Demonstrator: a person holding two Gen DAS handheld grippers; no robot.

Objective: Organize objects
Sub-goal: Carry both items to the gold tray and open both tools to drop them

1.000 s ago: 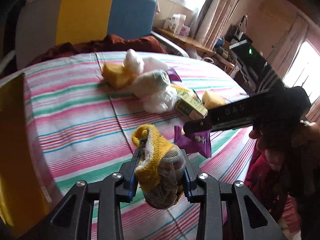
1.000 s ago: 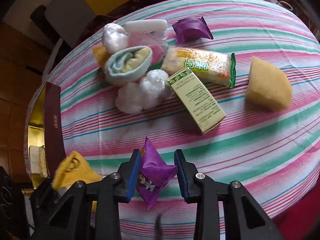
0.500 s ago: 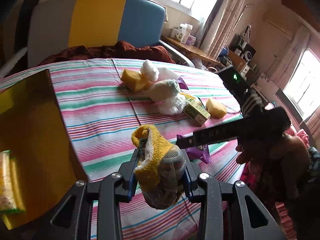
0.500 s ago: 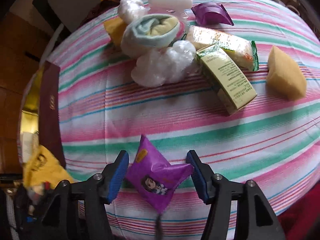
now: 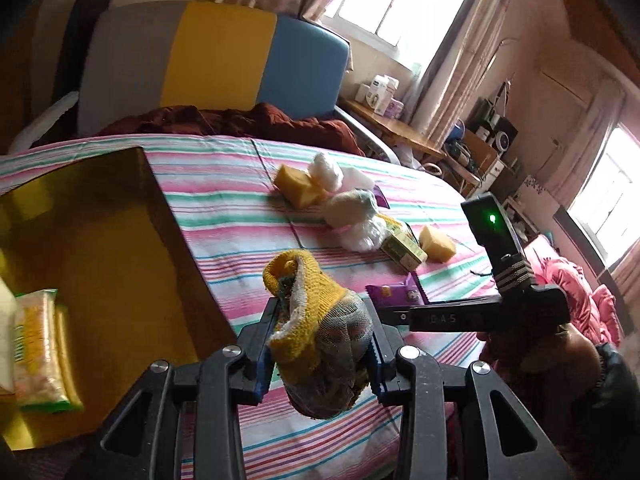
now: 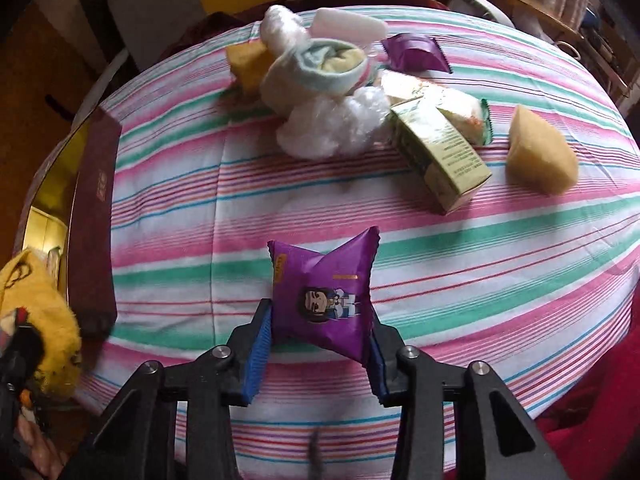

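My left gripper [image 5: 320, 344] is shut on a rolled yellow and grey sock [image 5: 320, 332] and holds it above the striped tablecloth, just right of the open gold-lined box [image 5: 88, 264]. The sock also shows in the right wrist view [image 6: 36, 320]. My right gripper [image 6: 320, 344] has its jaws against both sides of a purple snack packet [image 6: 324, 292] near the table's front edge. The packet looks pinched at its middle. It also shows in the left wrist view [image 5: 396, 294], in front of the right gripper body [image 5: 480, 312].
A snack bag [image 5: 38, 344] lies in the box. Mid-table lie a rolled pale sock [image 6: 320, 68], white plastic wads [image 6: 332, 128], a green carton [image 6: 440, 152], two yellow sponges [image 6: 540, 156], a second purple packet [image 6: 416, 54] and a wrapped snack bar [image 6: 448, 108].
The left gripper has pulled back and left, bringing the box into view. The right gripper opened wide half a second ago and has now closed back onto the purple packet, which has turned flat.
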